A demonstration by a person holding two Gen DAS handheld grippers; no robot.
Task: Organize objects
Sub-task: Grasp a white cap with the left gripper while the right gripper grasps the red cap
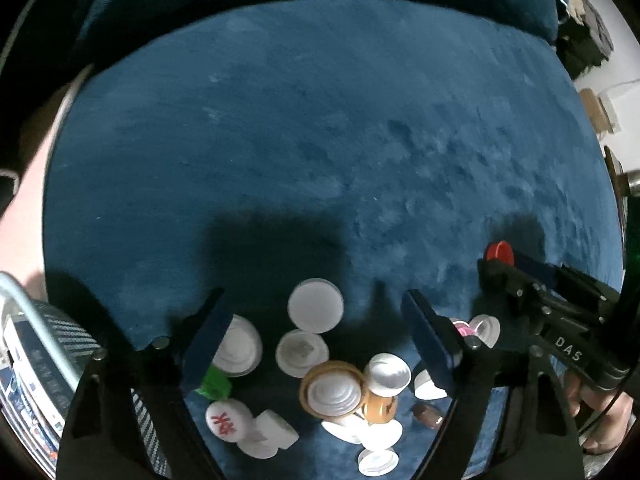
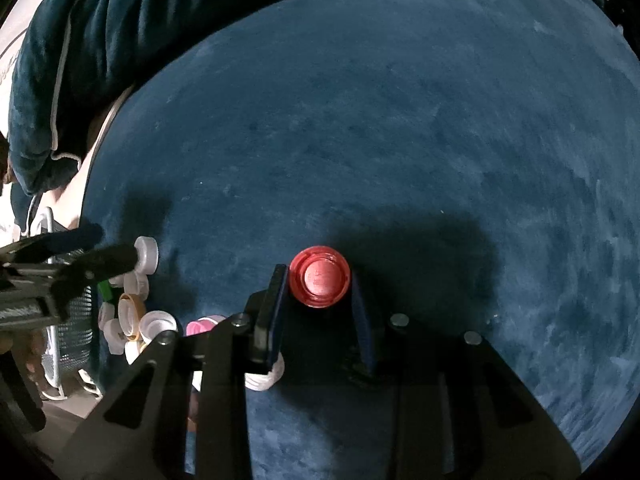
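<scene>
While I looked down along my left tool (image 1: 316, 336), its two blue fingers (image 1: 208, 340) stood wide apart above a heap of bottle caps (image 1: 320, 364) on the blue velvet surface (image 1: 320, 140), pressing on none of them. A flat white cap (image 1: 315, 306) lay at the far edge of the heap, between the fingers. Nearer to me sat a tan ring cap (image 1: 334, 390) with a ribbed white one inside it, a white cap with a red mark (image 1: 227, 420), and a green piece (image 1: 216, 384) just beside the left finger. A pink cap (image 1: 463, 327) peeped out behind the right finger. All the caps were crowded at the near edge of the surface; beyond them the velvet lay bare right up to its curved far rim, giving plenty of room. At the left edge stood a mesh basket (image 1: 44, 344). To the right, my right tool (image 1: 498, 258) pointed at a red cap (image 1: 499, 255), well apart from the heap.

In the right wrist view, my right tool (image 2: 320, 284) had closed on the red cap (image 2: 319, 276), one blue pad touching each side, open side of the cap facing up. It sat alone on the velvet, with open surface ahead and to the right. The heap lay off to the left beside the surface's edge, where my left tool (image 2: 80, 252) reached in over it.
</scene>
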